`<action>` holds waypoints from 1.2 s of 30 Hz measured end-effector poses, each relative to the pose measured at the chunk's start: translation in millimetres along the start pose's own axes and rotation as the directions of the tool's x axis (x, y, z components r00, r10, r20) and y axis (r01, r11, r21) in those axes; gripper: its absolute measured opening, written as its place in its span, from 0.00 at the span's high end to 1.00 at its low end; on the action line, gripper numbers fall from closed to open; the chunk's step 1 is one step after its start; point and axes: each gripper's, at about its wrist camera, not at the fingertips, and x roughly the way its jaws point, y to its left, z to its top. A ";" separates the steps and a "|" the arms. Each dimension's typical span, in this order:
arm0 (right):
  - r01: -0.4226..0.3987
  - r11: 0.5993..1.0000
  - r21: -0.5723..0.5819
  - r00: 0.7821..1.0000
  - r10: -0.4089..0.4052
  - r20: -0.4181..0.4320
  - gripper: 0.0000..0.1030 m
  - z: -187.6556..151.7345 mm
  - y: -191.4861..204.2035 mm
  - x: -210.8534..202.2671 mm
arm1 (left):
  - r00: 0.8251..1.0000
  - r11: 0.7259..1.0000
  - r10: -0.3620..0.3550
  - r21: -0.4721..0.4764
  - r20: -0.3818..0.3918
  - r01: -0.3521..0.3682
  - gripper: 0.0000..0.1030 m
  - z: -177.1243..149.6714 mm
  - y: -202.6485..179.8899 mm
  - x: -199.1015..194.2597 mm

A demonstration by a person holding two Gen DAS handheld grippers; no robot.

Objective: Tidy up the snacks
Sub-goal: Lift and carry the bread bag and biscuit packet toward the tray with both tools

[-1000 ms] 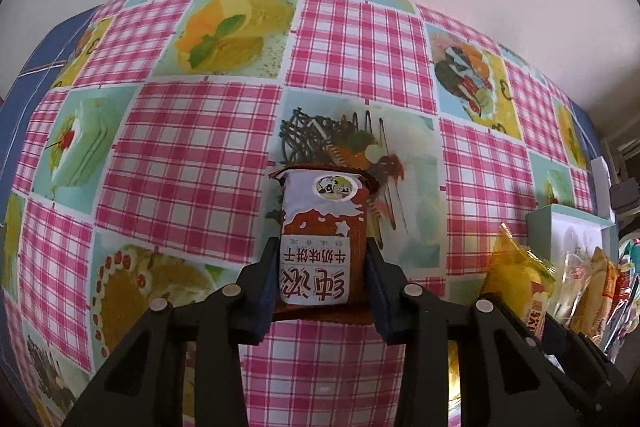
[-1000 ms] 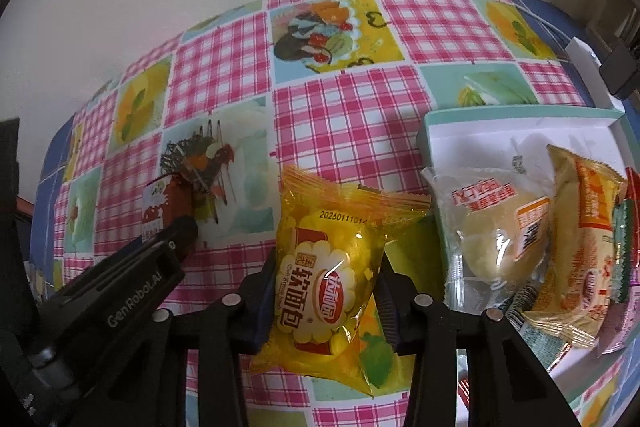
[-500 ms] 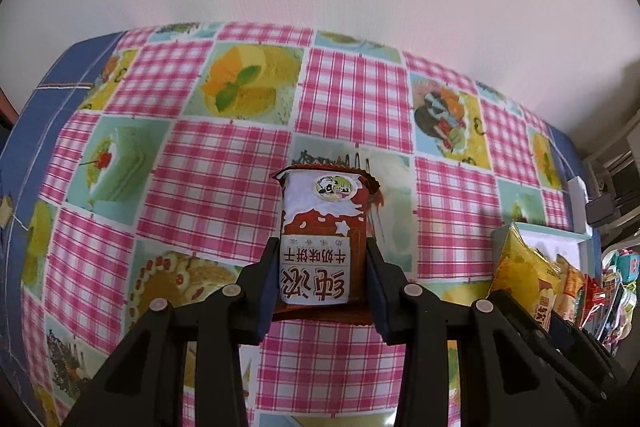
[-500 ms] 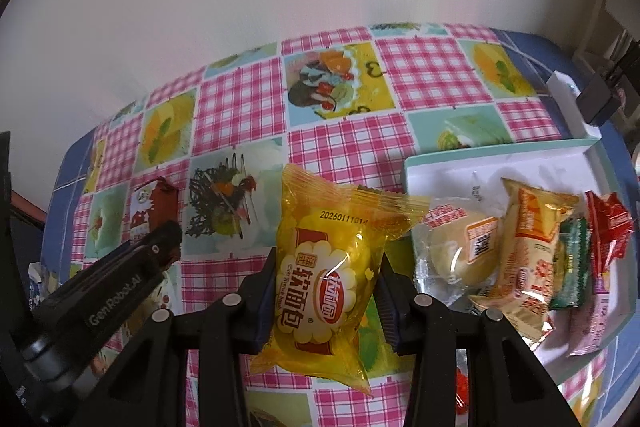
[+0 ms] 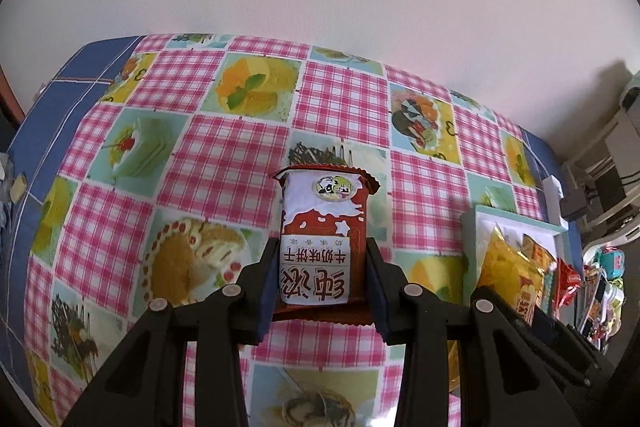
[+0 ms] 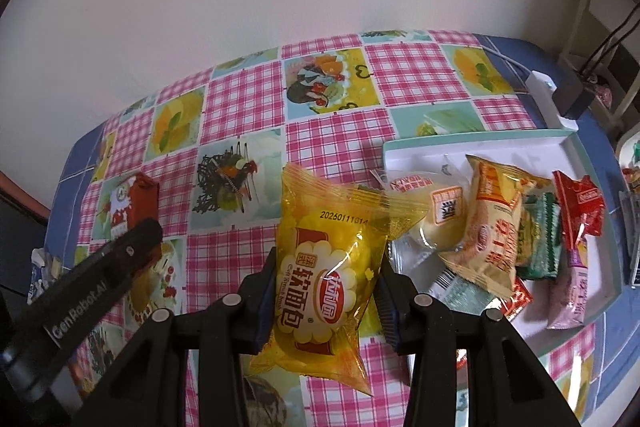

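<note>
A white tray with a teal rim sits at the desk's right edge, packed with crinkly wrapped snacks: a clear-wrapped bun, an orange packet, a green packet, a red packet. The right hand-held gripper, tilted steeply downward, pinches a glossy yellow soft-bread bag just beside the tray's left rim. The left hand-held gripper, angled down likewise, clamps a boxy red-and-white milk biscuit pack above the middle of the checked, picture-printed tablecloth.
</note>
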 end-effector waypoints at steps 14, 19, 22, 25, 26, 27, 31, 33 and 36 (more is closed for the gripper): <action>-0.005 1.000 -0.009 0.999 0.005 0.052 0.56 -25.7 -20.9 -39.5 | 0.998 0.999 -0.029 0.031 0.056 0.027 0.60 -35.3 -17.7 -39.4; -0.001 1.000 0.021 0.999 0.000 0.035 0.56 -33.1 -42.9 -40.8 | 0.997 0.997 -0.051 0.058 0.050 0.048 0.60 -47.9 -33.2 -42.9; 0.011 0.997 0.073 1.000 -0.013 0.027 0.56 -34.0 -67.7 -40.0 | 0.997 0.994 -0.065 0.088 0.044 0.061 0.60 -53.7 -47.3 -42.7; 0.056 0.987 0.148 0.998 -0.060 0.021 0.56 -32.9 -102.6 -41.1 | 0.996 0.989 -0.088 0.125 0.026 0.084 0.60 -60.4 -65.5 -38.9; 0.063 0.984 0.167 0.997 -0.068 0.021 0.56 -32.6 -112.3 -41.8 | 0.995 0.985 -0.101 0.141 0.013 0.098 0.60 -63.7 -73.9 -36.2; 0.068 0.980 0.186 0.997 -0.073 0.020 0.56 -32.1 -121.8 -42.3 | 0.994 0.983 -0.107 0.150 0.005 0.105 0.60 -65.9 -79.1 -34.7; 0.084 0.958 0.273 0.996 -0.091 0.014 0.56 -33.1 -163.6 -44.2 | 0.992 0.965 -0.121 0.229 -0.039 0.127 0.60 -80.3 -114.3 -25.4; 0.091 0.948 0.305 0.995 -0.098 0.010 0.56 -33.9 -179.2 -44.6 | 0.990 0.952 -0.130 0.272 -0.062 0.142 0.60 -88.8 -133.8 -20.6; 0.094 0.937 0.336 0.995 -0.099 -0.001 0.56 -34.7 -195.9 -41.7 | 0.986 0.935 -0.140 0.316 -0.095 0.163 0.60 -98.9 -154.2 -13.0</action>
